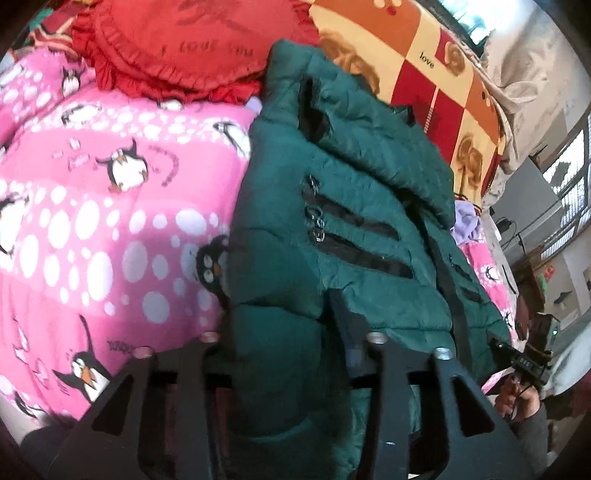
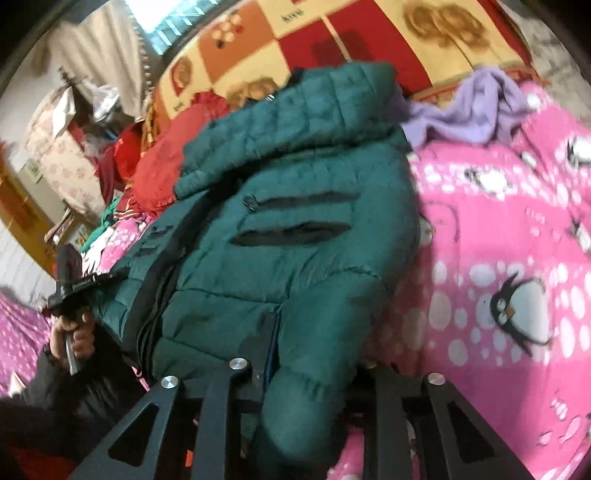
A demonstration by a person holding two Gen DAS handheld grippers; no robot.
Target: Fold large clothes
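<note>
One green puffer jacket (image 2: 295, 206) lies on the bed's pink penguin blanket (image 1: 110, 206), two black zip pockets on each front panel. One red frilled cushion (image 1: 177, 48) and one lilac cloth (image 2: 476, 107) lie near its hood. Two tools: the left tool (image 1: 280, 332) clamps one sleeve cuff; the right tool (image 2: 314, 354), narrow, pinches the other.

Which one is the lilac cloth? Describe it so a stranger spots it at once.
Start at the pink penguin blanket covering the bed. Follow it to the checked headboard, right of the green puffer jacket. The lilac cloth lies crumpled there, plain and pale, unpatterned.
</note>
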